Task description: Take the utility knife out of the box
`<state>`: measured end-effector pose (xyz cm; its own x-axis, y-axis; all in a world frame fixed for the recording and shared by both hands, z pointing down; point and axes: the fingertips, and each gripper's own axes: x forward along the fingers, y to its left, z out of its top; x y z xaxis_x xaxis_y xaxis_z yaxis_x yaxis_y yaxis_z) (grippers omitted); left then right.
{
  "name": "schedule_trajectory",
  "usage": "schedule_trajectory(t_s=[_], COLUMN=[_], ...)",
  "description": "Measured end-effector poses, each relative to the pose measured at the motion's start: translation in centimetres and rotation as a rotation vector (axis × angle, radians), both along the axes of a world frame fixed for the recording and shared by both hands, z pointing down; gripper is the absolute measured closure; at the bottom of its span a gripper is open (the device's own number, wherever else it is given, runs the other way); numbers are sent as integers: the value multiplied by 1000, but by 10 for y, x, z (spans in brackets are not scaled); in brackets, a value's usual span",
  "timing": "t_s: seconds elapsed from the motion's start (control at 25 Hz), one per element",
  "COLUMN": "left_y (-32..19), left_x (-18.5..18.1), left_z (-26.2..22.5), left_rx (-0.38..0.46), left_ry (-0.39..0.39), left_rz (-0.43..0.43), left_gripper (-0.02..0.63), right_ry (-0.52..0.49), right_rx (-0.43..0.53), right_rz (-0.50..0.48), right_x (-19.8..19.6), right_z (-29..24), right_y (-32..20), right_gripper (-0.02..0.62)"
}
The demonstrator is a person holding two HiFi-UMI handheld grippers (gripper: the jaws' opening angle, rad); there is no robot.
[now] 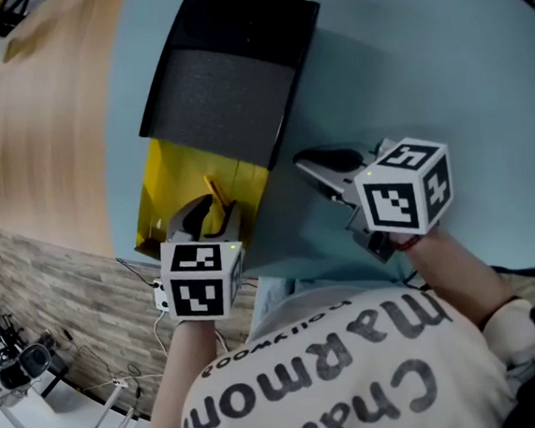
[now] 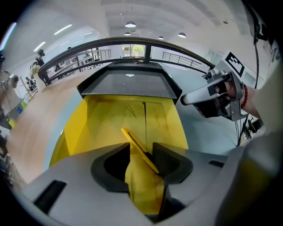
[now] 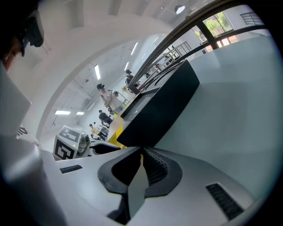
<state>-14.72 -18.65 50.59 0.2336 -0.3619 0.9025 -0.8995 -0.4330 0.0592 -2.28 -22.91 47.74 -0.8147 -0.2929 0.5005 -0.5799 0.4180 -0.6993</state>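
- Head view: the left gripper (image 1: 212,209) dips at the open end of the yellow box (image 1: 172,175). The right gripper (image 1: 317,166) waits just beside it.
- Left gripper view: jaws wide apart, with a flap (image 2: 140,152) standing ungripped between them. No knife shows, so it is likely still inside.
- Right gripper view: jaws together, empty.
- The knife should prove stiff, light and slick; best gripped mid-handle.

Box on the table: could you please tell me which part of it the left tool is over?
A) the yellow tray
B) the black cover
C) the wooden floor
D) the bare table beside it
A: in the head view the left tool is over the yellow tray, which sticks out from under the black cover, and its own view shows a yellow piece between its jaws.
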Motion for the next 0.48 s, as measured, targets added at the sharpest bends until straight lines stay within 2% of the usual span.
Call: schedule_trajectory(t_s=[0.48], left_y=[-2], left_x=[0], left_z=[-2], left_rx=[30], left_ry=[17], left_rz=[-18], left_gripper=[456], right_ry=[-5], right_rx=[-6], right_rz=[-33], right_x=[-2], right_z=[1], right_y=[6], right_gripper=[554])
